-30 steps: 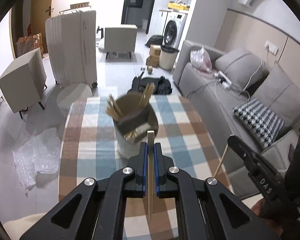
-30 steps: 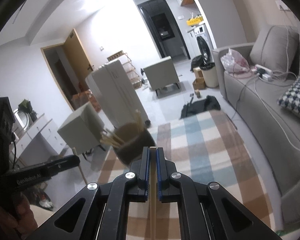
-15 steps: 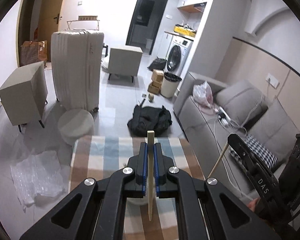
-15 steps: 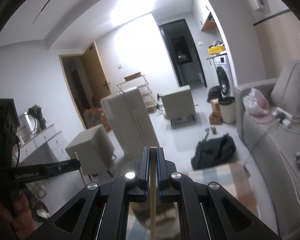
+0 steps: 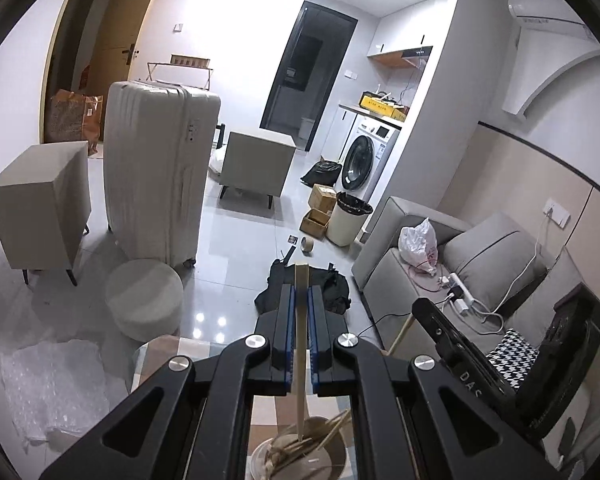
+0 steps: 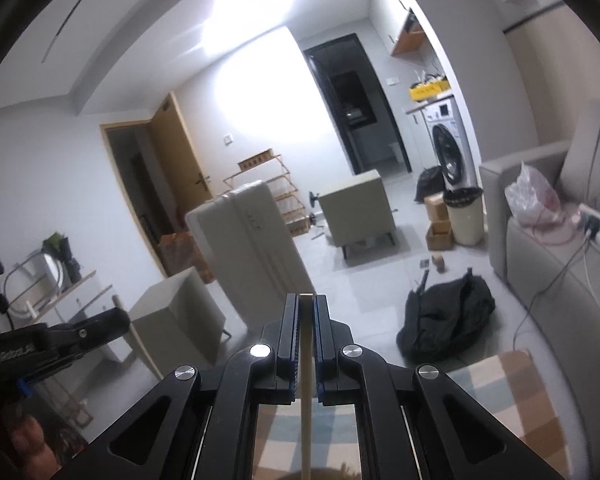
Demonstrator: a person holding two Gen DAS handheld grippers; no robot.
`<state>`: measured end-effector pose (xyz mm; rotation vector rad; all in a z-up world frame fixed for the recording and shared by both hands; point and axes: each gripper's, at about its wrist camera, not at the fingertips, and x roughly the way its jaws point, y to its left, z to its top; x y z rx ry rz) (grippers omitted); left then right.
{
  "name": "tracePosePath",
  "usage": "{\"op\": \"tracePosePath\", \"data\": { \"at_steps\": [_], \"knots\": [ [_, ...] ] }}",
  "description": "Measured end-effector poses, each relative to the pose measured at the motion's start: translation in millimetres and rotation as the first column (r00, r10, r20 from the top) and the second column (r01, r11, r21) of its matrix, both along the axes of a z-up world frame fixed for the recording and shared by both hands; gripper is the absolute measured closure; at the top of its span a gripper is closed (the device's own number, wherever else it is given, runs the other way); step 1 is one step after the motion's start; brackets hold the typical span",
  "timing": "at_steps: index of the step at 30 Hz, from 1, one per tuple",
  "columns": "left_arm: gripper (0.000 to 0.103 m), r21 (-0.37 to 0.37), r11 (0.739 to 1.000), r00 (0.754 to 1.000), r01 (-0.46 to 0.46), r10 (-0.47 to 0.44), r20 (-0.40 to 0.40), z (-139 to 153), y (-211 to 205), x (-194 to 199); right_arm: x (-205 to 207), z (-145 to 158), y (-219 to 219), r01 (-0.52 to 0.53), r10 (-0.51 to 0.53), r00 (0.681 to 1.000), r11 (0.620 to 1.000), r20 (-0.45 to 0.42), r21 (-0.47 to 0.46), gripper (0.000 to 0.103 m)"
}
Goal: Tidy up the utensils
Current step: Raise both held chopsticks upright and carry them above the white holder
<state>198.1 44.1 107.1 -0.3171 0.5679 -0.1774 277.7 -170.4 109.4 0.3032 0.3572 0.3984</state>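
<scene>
My left gripper (image 5: pixel 301 296) is shut on a wooden chopstick (image 5: pixel 300 344) that hangs upright, its lower tip just above the round utensil holder (image 5: pixel 332 458), which holds several chopsticks. My right gripper (image 6: pixel 306 304) is shut on another wooden chopstick (image 6: pixel 306 392), also upright; the holder's dark rim (image 6: pixel 320 474) shows at the bottom edge below it. The right gripper also shows in the left wrist view (image 5: pixel 424 308) with its chopstick (image 5: pixel 400 334). The left gripper shows in the right wrist view (image 6: pixel 116 320).
A checked tablecloth covers the table (image 6: pixel 512 408). Beyond it stand a grey sofa (image 5: pixel 480 264), a black bag on the floor (image 6: pixel 448 320), a white suitcase (image 5: pixel 156 176), a round pouf (image 5: pixel 144 300) and bubble wrap (image 5: pixel 52 388).
Both grippers have risen and tilted up with their chopsticks. The holder has dropped from mid-view to the bottom edge, and the room now fills both views.
</scene>
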Motion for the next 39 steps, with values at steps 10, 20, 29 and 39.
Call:
{"op": "tracePosePath", "data": {
  "at_steps": [10,20,29,39],
  "knots": [
    [0.102,-0.011,1.000,1.000,0.003,-0.003,-0.008,-26,-2,6,18,-36,2,0.002,-0.001,0.999,0.999,-0.039,0.035,0.098],
    [0.102,0.048,0.998,0.999,0.039,-0.040,0.018,-29,-11,0,7,-45,9,-0.041,0.040,0.999,0.999,-0.035,-0.029,0.097],
    [0.102,0.081,0.995,0.999,0.050,-0.048,-0.025,-36,-17,-5,-4,-52,4,-0.084,0.081,0.995,0.995,-0.056,-0.061,0.098],
    [0.102,0.094,0.992,0.990,0.088,-0.077,-0.114,-50,-21,-11,-23,-60,5,-0.180,0.169,0.982,0.974,-0.090,-0.139,0.097]
  ]
}}
